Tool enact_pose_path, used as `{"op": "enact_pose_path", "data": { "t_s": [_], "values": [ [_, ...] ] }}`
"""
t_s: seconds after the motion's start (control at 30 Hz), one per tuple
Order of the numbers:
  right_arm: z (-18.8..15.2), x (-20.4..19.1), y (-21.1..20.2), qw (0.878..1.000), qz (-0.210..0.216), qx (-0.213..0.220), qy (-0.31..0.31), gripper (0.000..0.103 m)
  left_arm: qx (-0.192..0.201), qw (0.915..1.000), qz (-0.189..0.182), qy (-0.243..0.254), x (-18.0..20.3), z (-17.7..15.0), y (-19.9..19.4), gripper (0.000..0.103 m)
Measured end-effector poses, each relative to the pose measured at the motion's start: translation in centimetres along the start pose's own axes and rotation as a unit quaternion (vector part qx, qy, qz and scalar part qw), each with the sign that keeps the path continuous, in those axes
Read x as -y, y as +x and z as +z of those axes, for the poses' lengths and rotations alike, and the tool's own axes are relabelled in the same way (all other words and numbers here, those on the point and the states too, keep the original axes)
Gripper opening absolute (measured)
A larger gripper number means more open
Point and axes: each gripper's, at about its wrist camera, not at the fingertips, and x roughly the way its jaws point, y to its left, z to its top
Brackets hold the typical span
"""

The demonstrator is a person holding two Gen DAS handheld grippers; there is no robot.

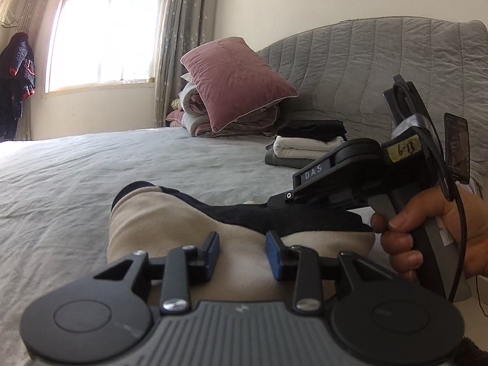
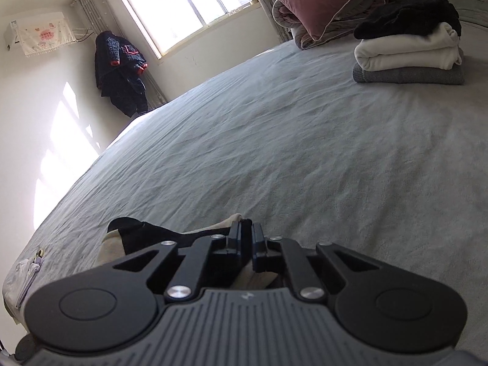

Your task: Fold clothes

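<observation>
The bed fills most of both views, its grey sheet spread wide and lightly creased, which gives a broad soft place to fold on. At its head a pink pillow leans on a rolled quilt, likely pushed back to leave room. Near them sits a stack of folded clothes: a grey piece at the bottom, a white one in the middle, a black one on top. I judge these to be finished items set aside, well apart from the work at the near edge.

The garment in hand is a beige and black garment, bunched at the near side of the bed between the two tools. No baskets or boxes show; the stack is the only gathering place visible.

The right gripper has its fingers pressed together on a fold of the cloth, black fabric to its left and beige poking out ahead, so it appears to be pinching an edge to lift or carry it over. The left gripper has its blue fingers spread apart over the beige fabric, gripping nothing; it seems ready to take a second hold. A hand holds the right tool's grip.
</observation>
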Motion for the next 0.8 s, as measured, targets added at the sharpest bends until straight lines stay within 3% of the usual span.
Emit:
{"op": "enact_pose_path", "data": {
  "t_s": [0.07,0.17,0.3,0.43,0.53,0.63,0.67,0.8],
  "values": [
    [0.1,-0.1,-0.7,1.0,0.001,0.008,-0.001,0.009,0.001,1.0,-0.003,-0.006,-0.7,1.0,-0.1,0.035],
    [0.5,-0.6,-1.9,1.0,-0.007,0.021,-0.011,0.035,0.001,0.9998,-0.007,-0.016,-1.8,2.5,-0.3,0.039],
    [1.2,-1.9,-3.9,0.997,0.004,0.056,-0.053,0.036,0.002,0.9995,-0.013,-0.028,-3.3,4.5,-0.6,0.04],
    [1.1,-4.3,-4.4,0.992,0.023,0.068,-0.099,0.036,0.0,0.9993,0.011,-0.035,-4.6,5.9,1.3,0.038],
    [0.3,-5.9,-3.5,0.989,0.025,0.061,-0.135,0.036,-0.031,0.9986,0.027,-0.034,-5.2,5.2,3.4,0.037],
    [-1.8,-6.2,-1.7,0.984,-0.009,0.043,-0.174,0.036,-0.053,0.9966,0.043,-0.047,-6.3,2.5,4.7,0.034],
    [-2.6,-6.1,-1.1,0.982,-0.024,0.037,-0.186,0.028,-0.055,0.996,0.045,-0.054,-6.7,1.6,5.0,0.034],
    [-3.6,-4.6,-0.9,0.984,-0.018,0.061,-0.165,0.027,-0.057,0.9951,0.039,-0.071,-7.5,1.9,4.9,0.034]
  ]
}}
